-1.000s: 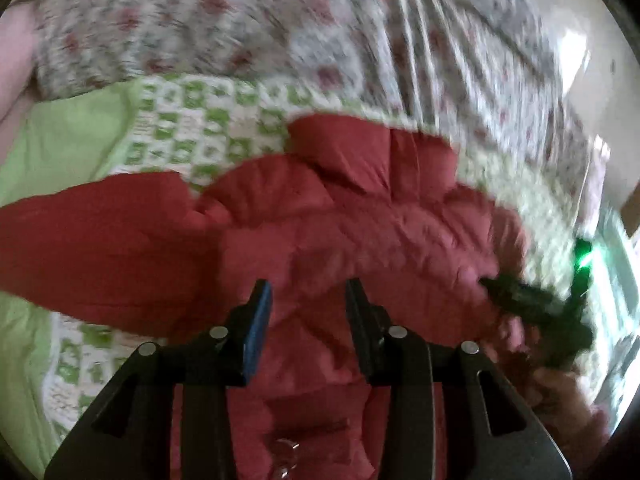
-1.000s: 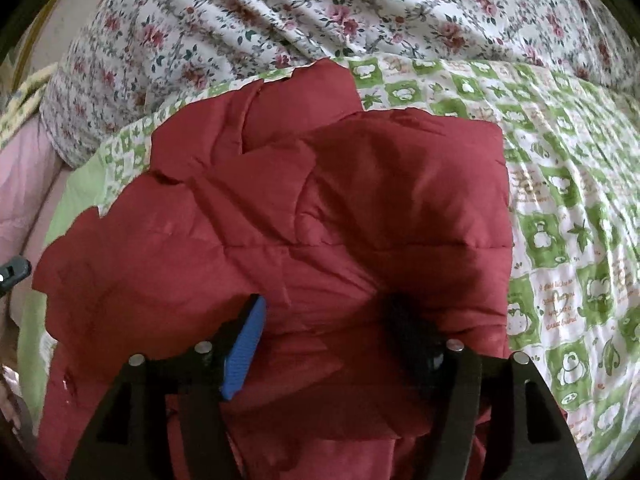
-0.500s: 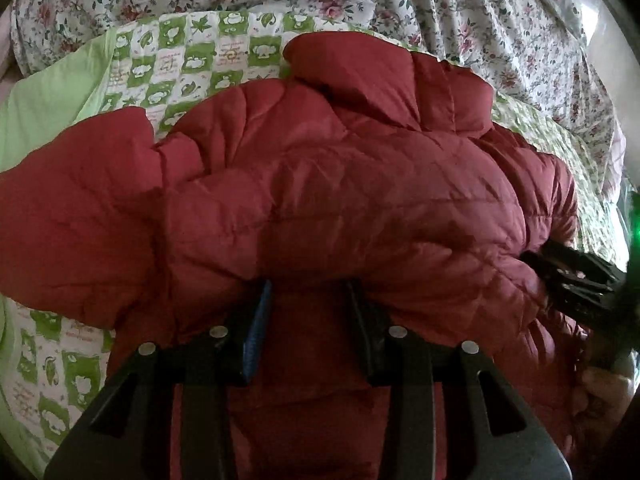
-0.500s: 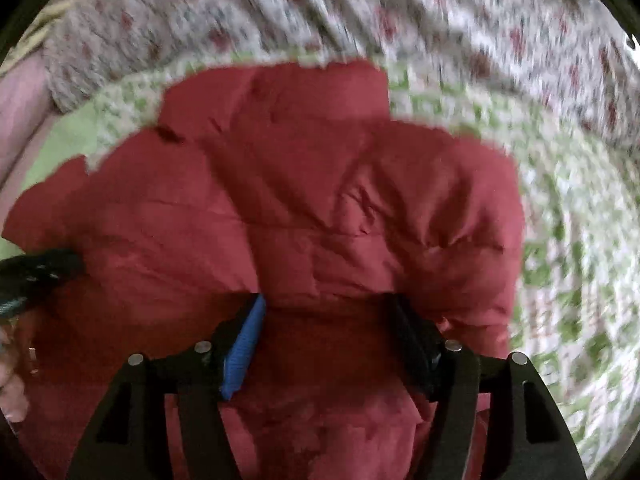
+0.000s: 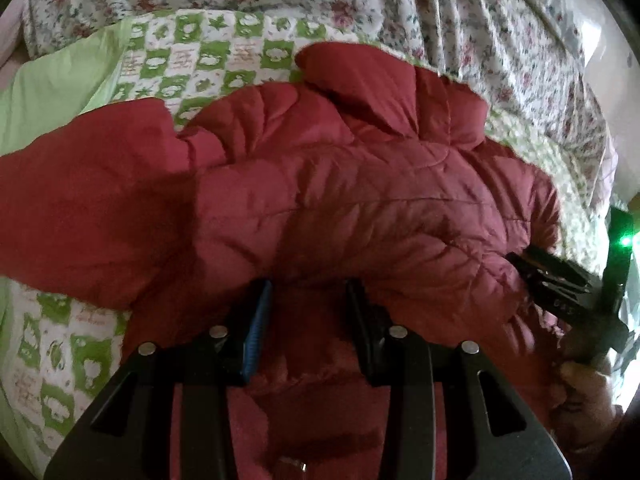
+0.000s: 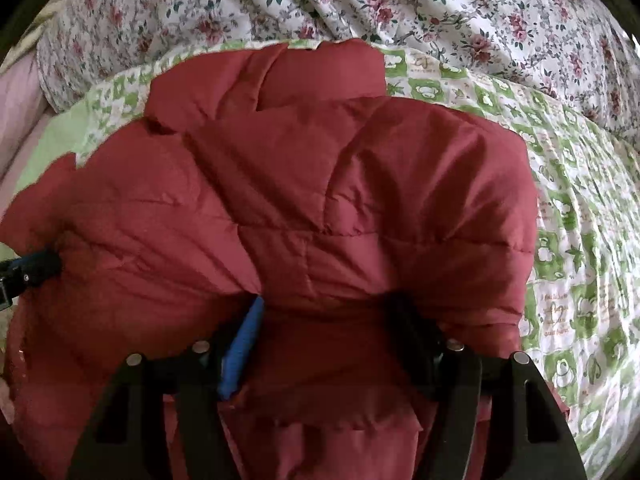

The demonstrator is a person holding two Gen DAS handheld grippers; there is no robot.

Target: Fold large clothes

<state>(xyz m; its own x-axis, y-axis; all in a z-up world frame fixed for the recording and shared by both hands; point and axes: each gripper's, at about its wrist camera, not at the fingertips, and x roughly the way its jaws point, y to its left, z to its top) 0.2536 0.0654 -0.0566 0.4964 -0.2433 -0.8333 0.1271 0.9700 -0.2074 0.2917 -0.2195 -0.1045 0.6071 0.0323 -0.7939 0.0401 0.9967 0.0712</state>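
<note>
1. Two layers of bedding cover the bed: a rumpled floral sheet (image 6: 440, 4) with pink roses along the far edge, and over the middle a quilted cover (image 6: 568, 208) of green and white squares with a plain pale green border (image 5: 52, 92) at its left edge.
2. One red puffer jacket (image 5: 360, 200), padded and stitched into puffy panels, with a smooth, slightly shiny shell, lies bunched on the checked cover and fills most of both views. A sleeve (image 5: 80, 208) spreads toward the left edge of the bed, and a doubled flap (image 6: 312, 76) lies at its far end, toward the floral sheet.
3. Left hand-held gripper (image 5: 308, 292): its black fingers, one with a blue pad (image 5: 258, 328), are pushed under a bulging fold near the jacket's near edge, clamped on a thick bunch of red fabric.
4. Right hand-held gripper (image 6: 328, 312): its fingers stand wider, also buried under a fold, with padded fabric filling the gap and pressed between them. From the left wrist view it shows at the jacket's right side, with a green light (image 5: 624, 240) on it and a hand (image 5: 588, 392) below.
</note>
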